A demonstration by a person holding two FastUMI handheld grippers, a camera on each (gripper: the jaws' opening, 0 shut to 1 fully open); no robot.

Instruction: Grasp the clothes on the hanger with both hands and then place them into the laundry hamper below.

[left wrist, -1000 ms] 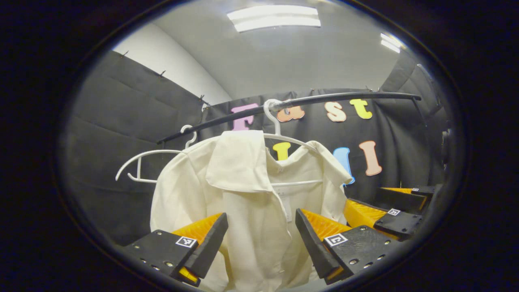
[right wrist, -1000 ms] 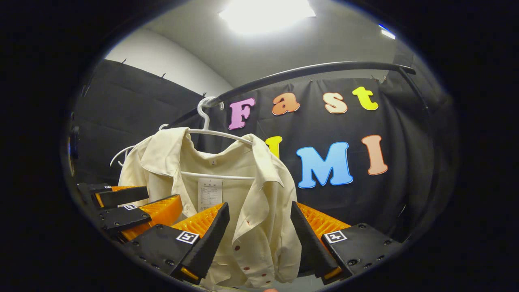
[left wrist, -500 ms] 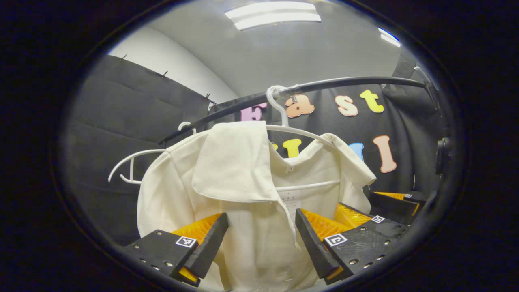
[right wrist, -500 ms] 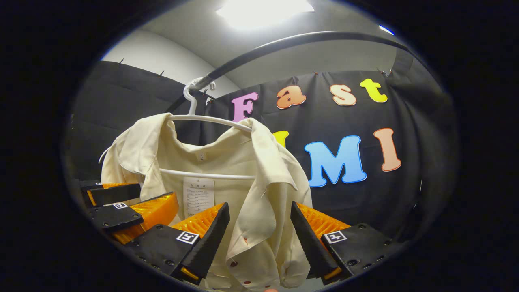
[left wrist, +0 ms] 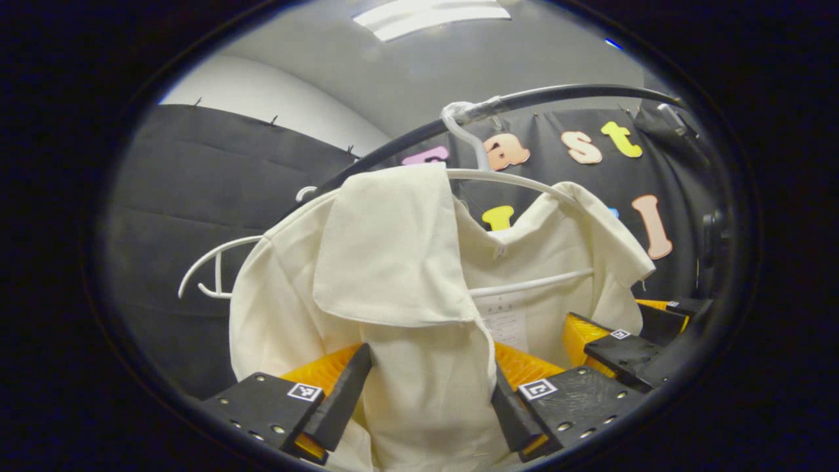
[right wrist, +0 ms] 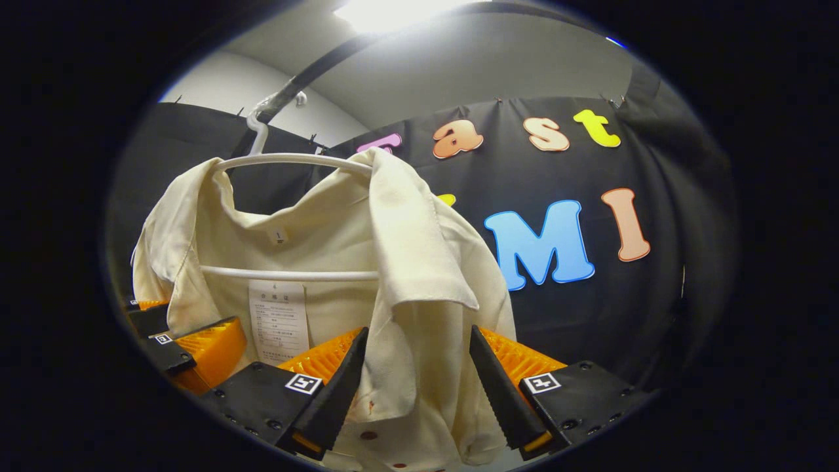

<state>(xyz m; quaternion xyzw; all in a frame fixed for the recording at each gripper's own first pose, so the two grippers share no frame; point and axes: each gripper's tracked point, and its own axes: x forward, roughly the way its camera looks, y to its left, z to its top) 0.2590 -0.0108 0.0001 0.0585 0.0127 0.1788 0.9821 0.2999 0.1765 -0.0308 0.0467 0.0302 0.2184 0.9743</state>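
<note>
A cream shirt [left wrist: 393,262] hangs on a white hanger [right wrist: 288,159], each front panel between the parted jaws of the left gripper [left wrist: 429,393] and right gripper [right wrist: 416,383]; seemingly mid-approach, both must clamp next.

Walls: black cloth [left wrist: 196,190] draped around the booth, white wall [left wrist: 262,85] above it.
Ceiling: grey [left wrist: 419,72], with a bright light panel [left wrist: 429,14].
Rail: dark curved bar [left wrist: 577,92] overhead.
</note>
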